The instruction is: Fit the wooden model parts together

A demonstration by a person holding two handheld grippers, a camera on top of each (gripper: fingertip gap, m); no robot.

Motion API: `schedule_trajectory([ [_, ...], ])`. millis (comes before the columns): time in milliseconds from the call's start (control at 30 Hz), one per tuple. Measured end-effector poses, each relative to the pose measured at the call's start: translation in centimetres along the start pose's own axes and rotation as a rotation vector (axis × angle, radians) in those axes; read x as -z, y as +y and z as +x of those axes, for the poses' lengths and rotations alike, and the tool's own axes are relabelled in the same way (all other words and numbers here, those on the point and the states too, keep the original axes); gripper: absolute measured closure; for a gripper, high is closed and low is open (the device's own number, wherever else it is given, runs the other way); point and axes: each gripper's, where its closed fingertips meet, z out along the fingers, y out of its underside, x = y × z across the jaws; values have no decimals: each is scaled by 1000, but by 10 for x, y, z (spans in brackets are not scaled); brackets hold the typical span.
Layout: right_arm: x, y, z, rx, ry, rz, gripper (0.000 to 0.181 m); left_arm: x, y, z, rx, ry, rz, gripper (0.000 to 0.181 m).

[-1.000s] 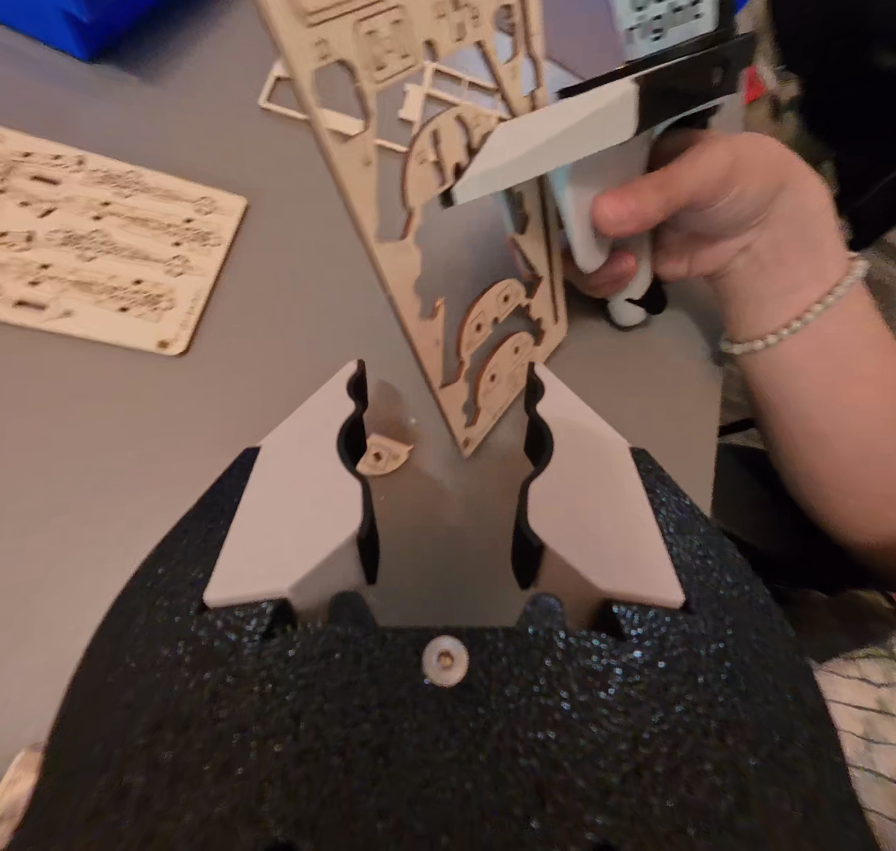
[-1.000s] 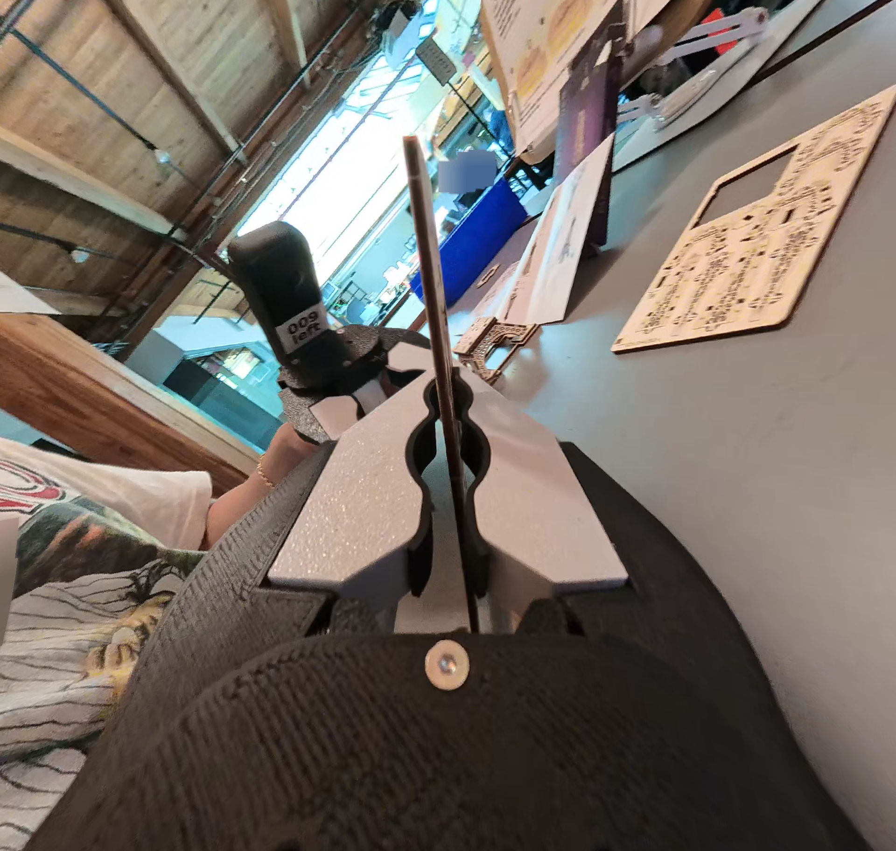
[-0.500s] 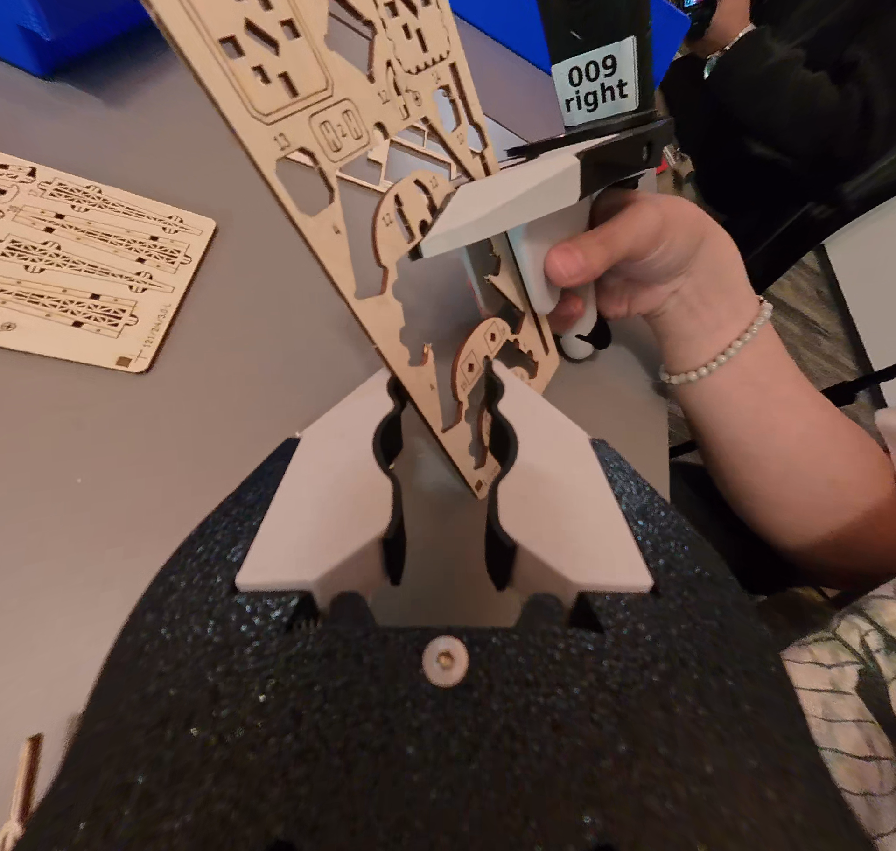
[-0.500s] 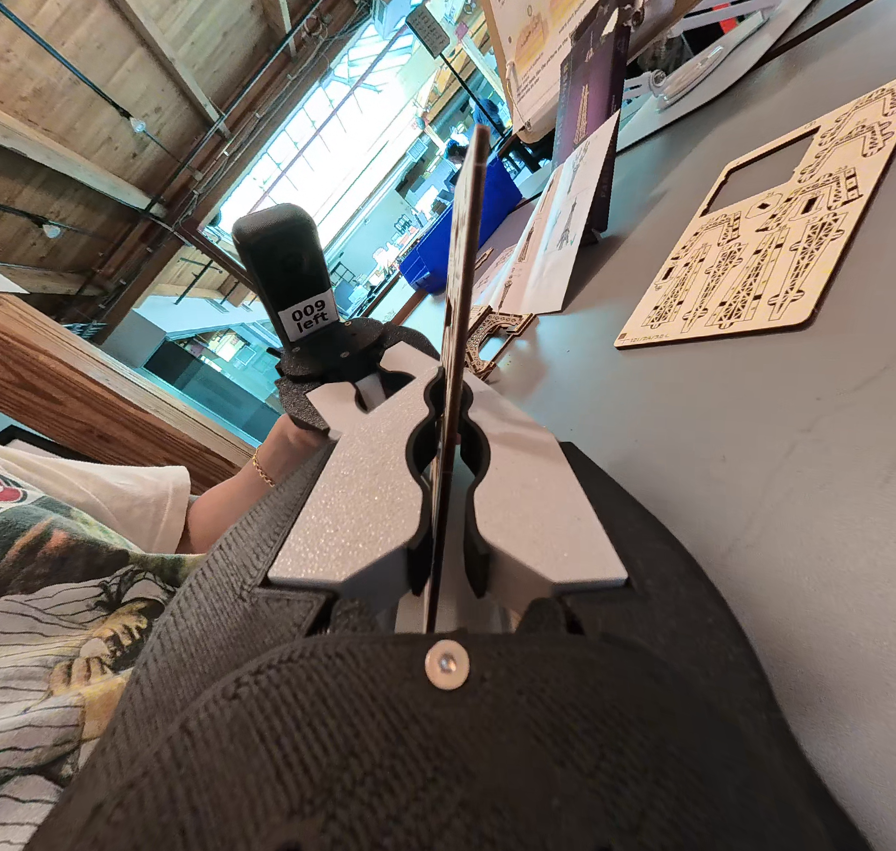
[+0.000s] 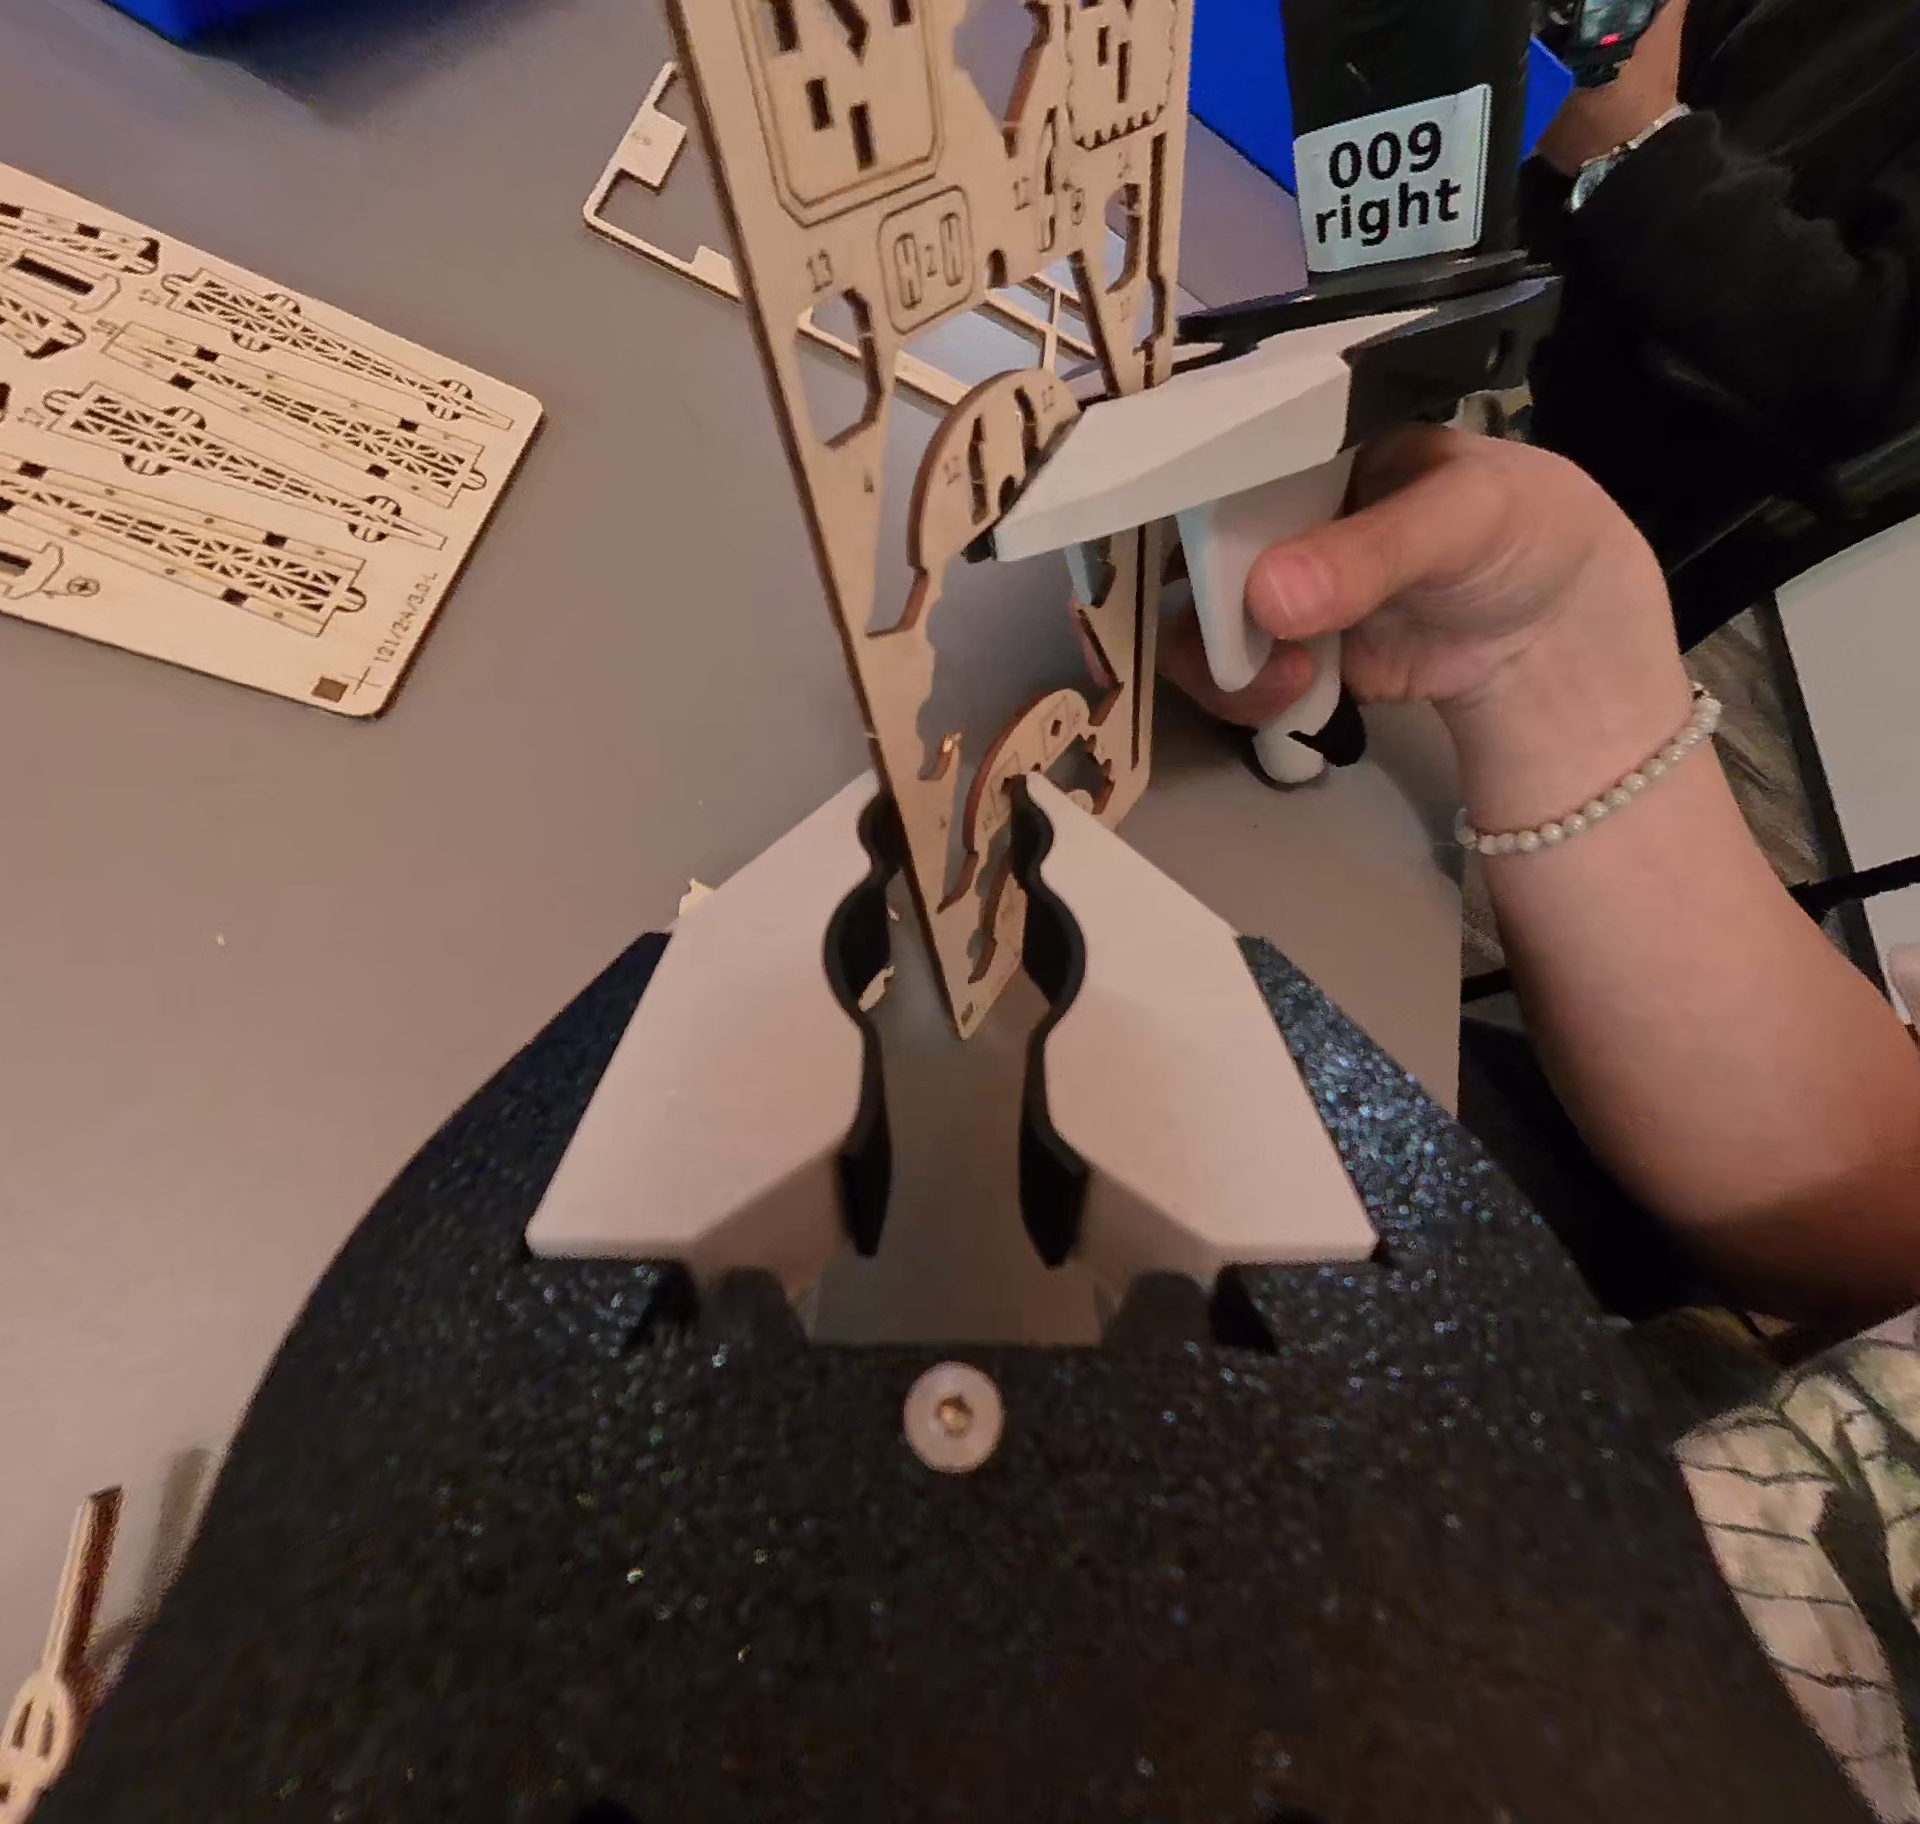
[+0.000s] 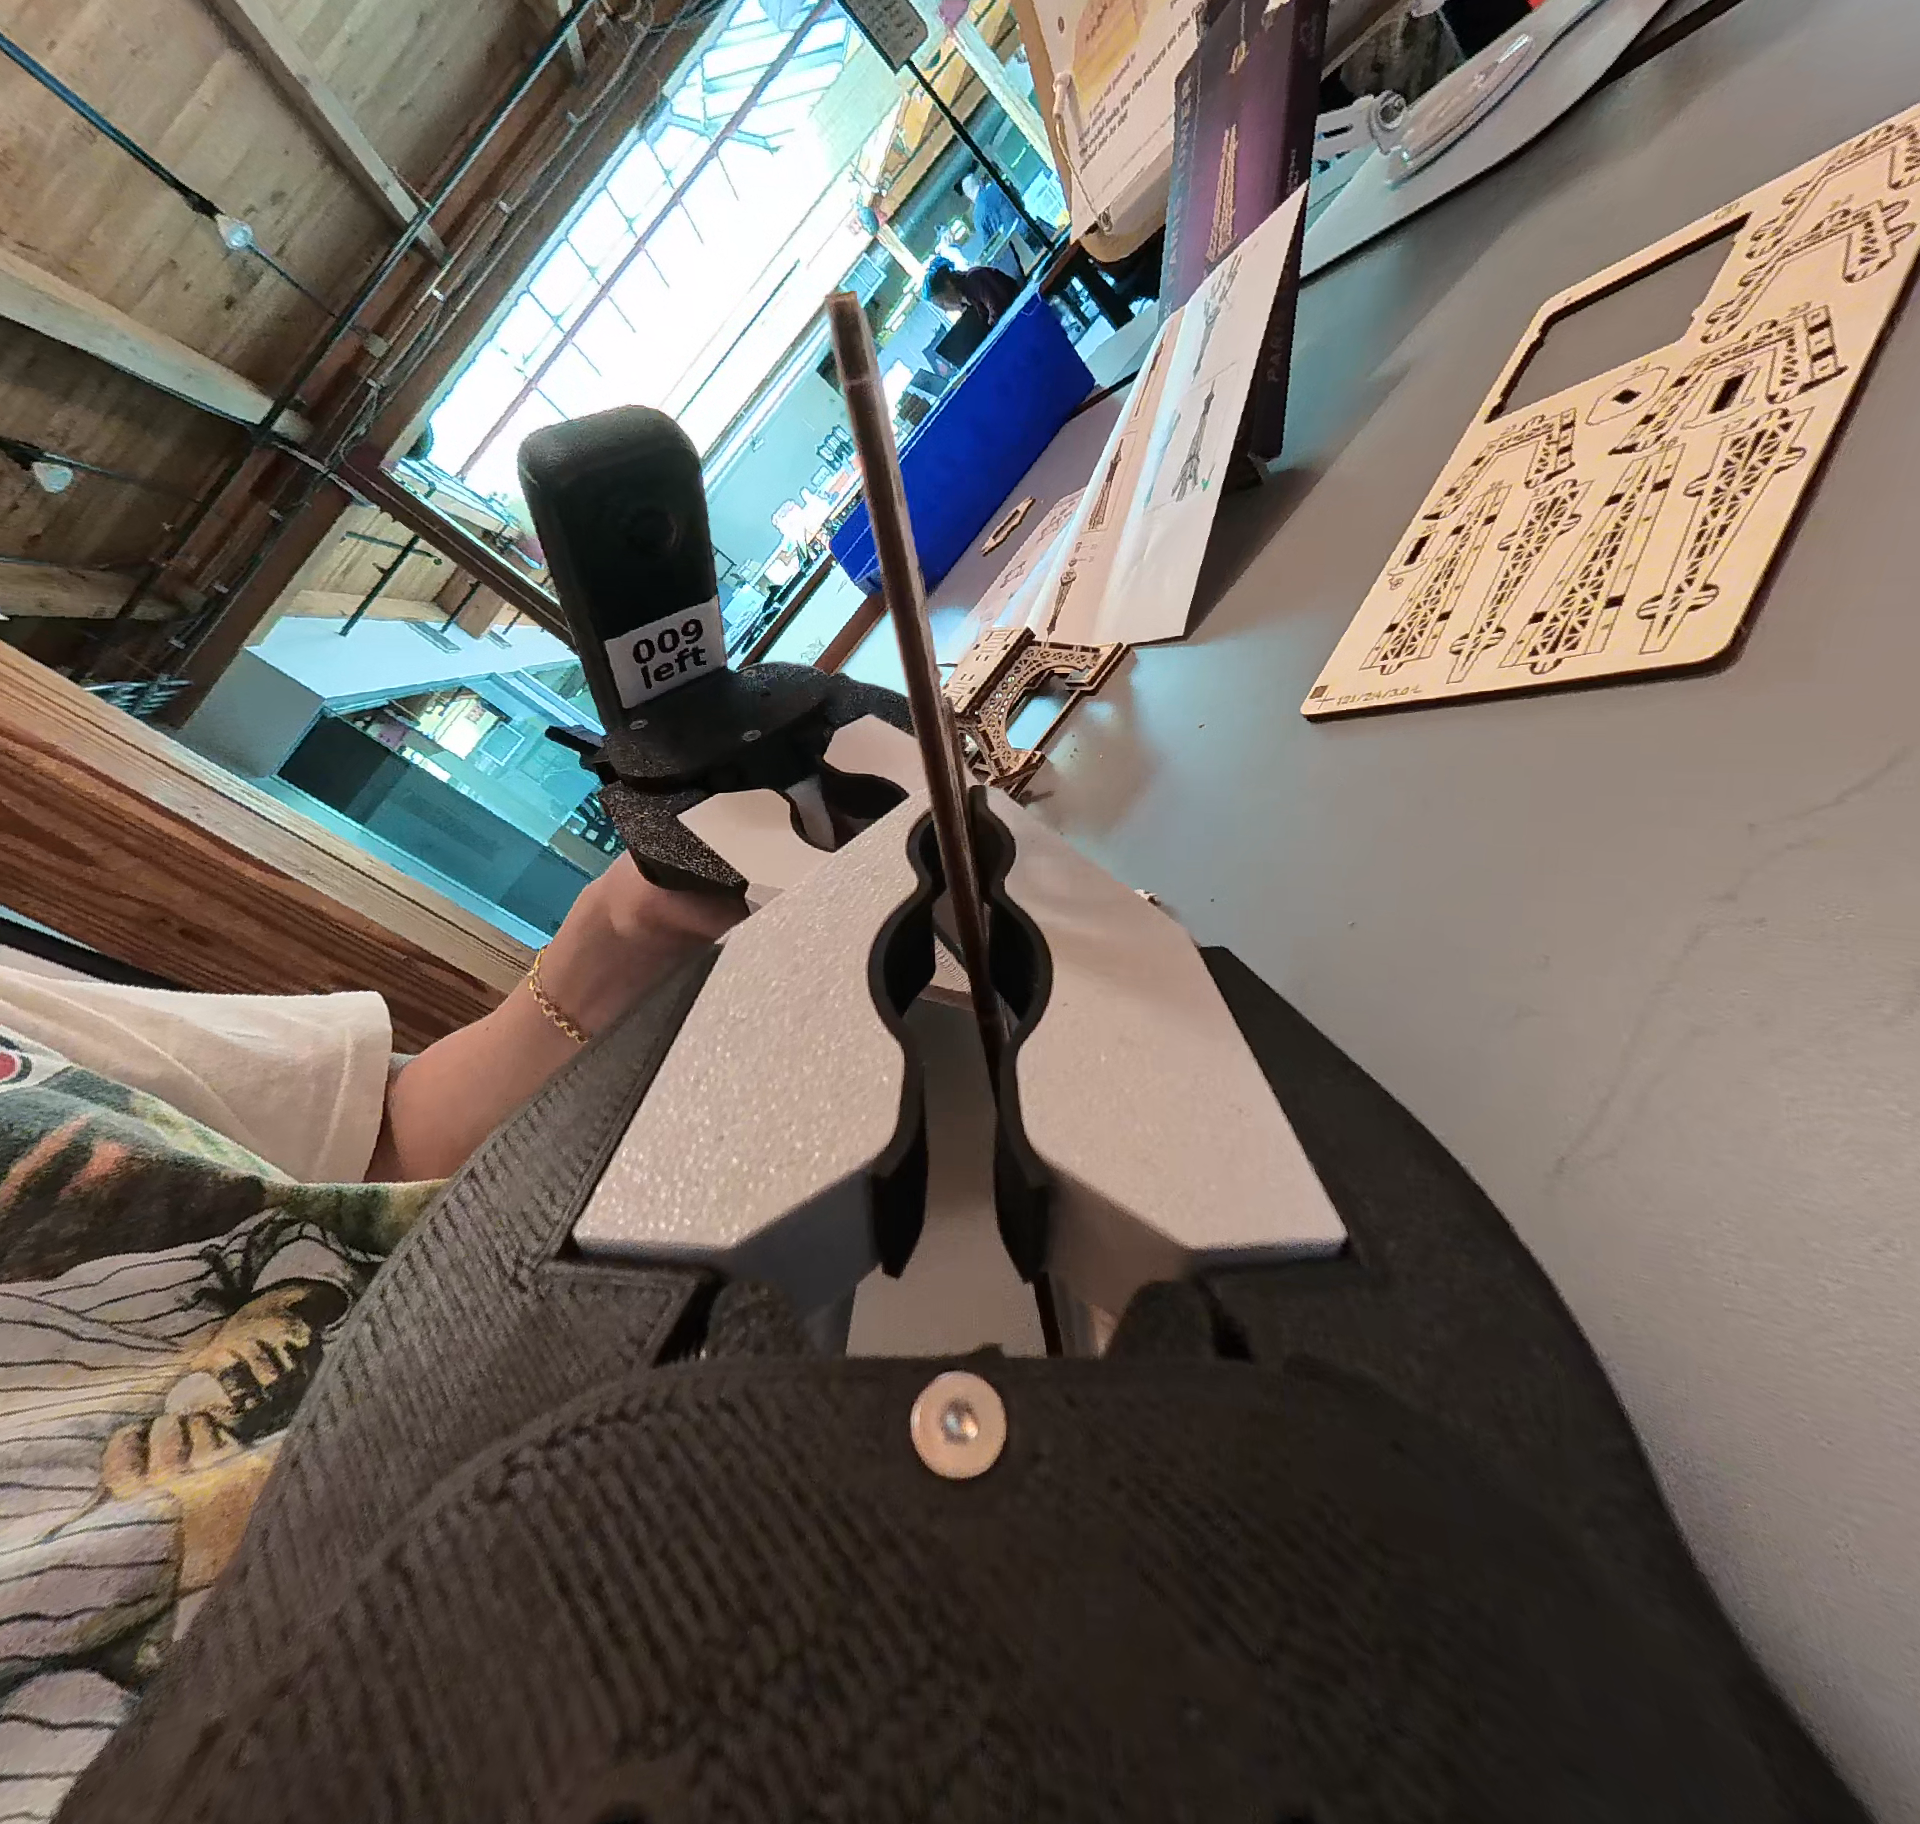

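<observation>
Nearest in the left wrist view, the left gripper [image 5: 951, 818] has its pale grey fingers a little apart around the bottom corner of a thin, laser-cut plywood parts sheet [image 5: 935, 340]; whether they touch the wood cannot be told. The sheet stands upright above a smooth grey tabletop [image 5: 436, 839]. Higher on the sheet, the right gripper [image 6: 956, 829], held in a hand [image 5: 1455, 590] with a bead bracelet, is pressed together on it; in the right wrist view the sheet shows edge-on as a dark sliver clamped between the tips.

Beyond, a second flat plywood sheet with lattice-patterned cut-outs [image 5: 208, 465] lies on the tabletop, well apart from the held sheet. A partly built brown lattice tower base [image 6: 1023, 678] rests beside open white instruction pages [image 6: 1174, 486]. Farther off stand blue bins [image 6: 956, 455], and behind them a room with timber ceiling beams [image 6: 208, 60] and large bright windows [image 6: 644, 247].
</observation>
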Motion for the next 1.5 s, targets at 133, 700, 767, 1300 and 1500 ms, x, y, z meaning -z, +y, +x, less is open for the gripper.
schedule_trajectory([
  [133,0,0,1,-4,8,1,181,0,0,-2,14,-15,8,168],
  [700,0,-2,3,-7,19,10,181,6,0,9,-49,15,-17,129],
  [767,-1,0,3,-2,20,1,181,2,-1,6,-14,-16,-17,115],
  [1300,-1,-1,7,-17,42,9,181,-15,-6,1,45,-56,4,142],
  [1500,-1,-2,10,-23,57,12,181,-16,-6,-1,55,-54,3,144],
])
